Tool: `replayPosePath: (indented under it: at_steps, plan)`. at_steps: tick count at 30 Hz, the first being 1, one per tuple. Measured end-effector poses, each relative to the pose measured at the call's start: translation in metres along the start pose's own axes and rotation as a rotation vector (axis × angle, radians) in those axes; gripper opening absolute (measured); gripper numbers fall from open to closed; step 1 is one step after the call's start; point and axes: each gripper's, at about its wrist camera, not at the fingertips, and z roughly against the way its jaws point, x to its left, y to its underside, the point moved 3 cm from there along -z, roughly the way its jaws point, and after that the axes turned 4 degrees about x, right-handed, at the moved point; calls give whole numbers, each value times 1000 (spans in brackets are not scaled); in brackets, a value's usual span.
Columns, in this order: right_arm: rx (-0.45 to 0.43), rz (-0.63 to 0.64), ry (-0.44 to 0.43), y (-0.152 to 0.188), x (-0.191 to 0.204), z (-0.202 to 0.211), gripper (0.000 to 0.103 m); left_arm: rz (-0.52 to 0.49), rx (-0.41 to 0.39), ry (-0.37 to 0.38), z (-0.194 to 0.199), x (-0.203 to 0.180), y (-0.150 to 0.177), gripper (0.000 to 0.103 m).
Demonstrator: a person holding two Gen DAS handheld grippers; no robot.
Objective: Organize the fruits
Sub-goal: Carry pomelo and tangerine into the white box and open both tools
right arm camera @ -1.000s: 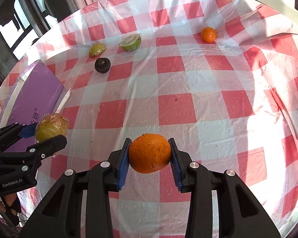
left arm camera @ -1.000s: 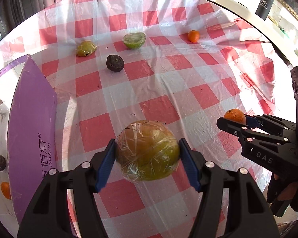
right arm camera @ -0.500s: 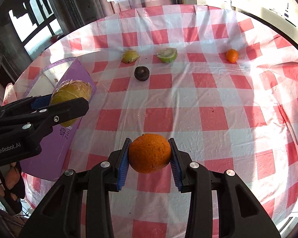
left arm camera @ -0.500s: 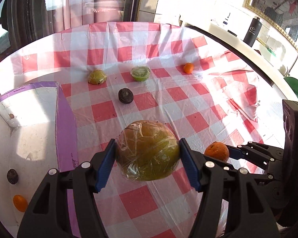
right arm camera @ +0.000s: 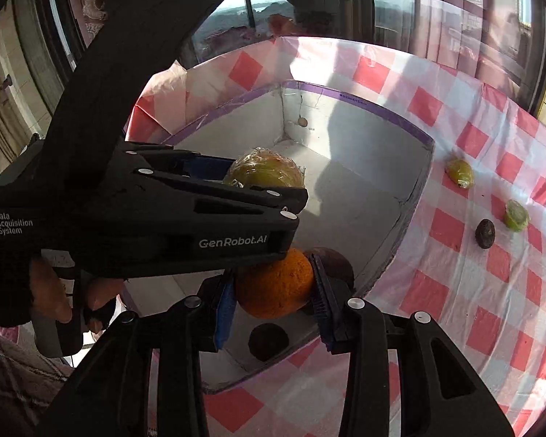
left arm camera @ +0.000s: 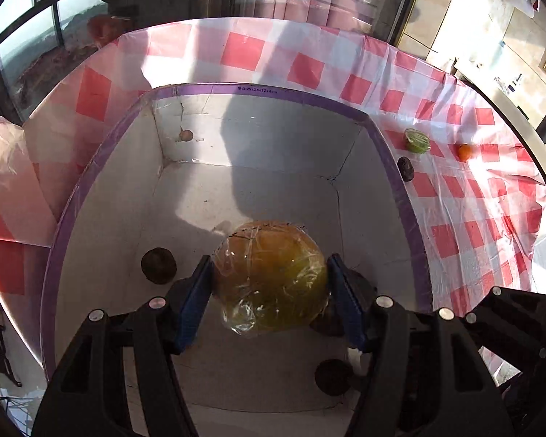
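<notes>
Sunlit room, tall windows behind; worktop (left arm camera: 473, 196) under a red-and-white check cloth. White box (left arm camera: 396, 189) with purple rim stands at its near-left end.

Left tool (left arm camera: 269, 280): pads clamped on a large yellow-green fruit in cling film, call it wrapped fruit (left arm camera: 273, 276). It hangs over the box interior, above the floor, not resting. Right wrist view shows the same tool (right arm camera: 269, 178) and its load (right arm camera: 264, 171) inside the box outline.

Right tool (right arm camera: 275, 284): pads clamped tight on an orange (right arm camera: 275, 284), hovering over the near corner of the box, partly under the left tool's body.

Already in the box: dark round fruits, one left of the wrapped fruit (left arm camera: 158, 266), one near the front wall (left arm camera: 333, 377); another dark one sits behind the orange (right arm camera: 331, 262). Small brownish spot on the far wall, nature unclear.

Out on the cloth: cut green fruit (left arm camera: 416, 141), dark fruit (left arm camera: 406, 168), small orange (left arm camera: 465, 152), yellow-green fruit (right arm camera: 460, 172).

Step, as I read it: delivery of two fruits into the box, both carried, neither released.

Next move calls for: lowering each load toward a bare patch of box floor, clear of the dark fruits, then parting the pads. The tools are crowded; releasing one at a time looks safer. The wrapped fruit is heavy and slick; a drop from height may roll it onto the others.
</notes>
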Motion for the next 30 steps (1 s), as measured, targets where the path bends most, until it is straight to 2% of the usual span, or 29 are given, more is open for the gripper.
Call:
replayPosePath:
  at_steps: [4,6,8,12,14,15,17,18,19,20,24,27,30]
  plan:
    - [86,107,3,2,34,-34,37,-18,57,-46,-18,32,11,63]
    - [144,120,2,5,40,-49,37,5,83,-19,-22,40,11,63]
    - [166,43,-58,4,37,-57,37,-25,132,-31,-29,37,10,63]
    - [217,12,-16,4,37,-68,41,-58,217,-31,-40,32,16,64]
    - [241,6,6,3,37,-69,56,-41,230,-32,-41,36,18,65]
    - [243,5,25,2,36,-68,60,-32,228,-30,-41,38,18,73]
    - [243,8,30,1,36,-62,76,-10,228,-24,-39,40,17,85]
    - [243,20,25,1,38,-58,78,-3,224,-23,-39,41,16,90]
    - [238,32,37,-1,40,-53,84,1,224,-26,-39,42,15,92]
    - [232,36,59,-1,39,-47,86,10,231,-21,-39,43,14,95]
    - [147,-16,70,-7,29,-9,86,63,260,3,-42,50,14,97]
    - [69,-74,88,-16,14,28,86,116,267,72,-42,56,18,100]
    - [-27,-145,136,-3,-3,68,86,156,276,117,-43,62,17,101]
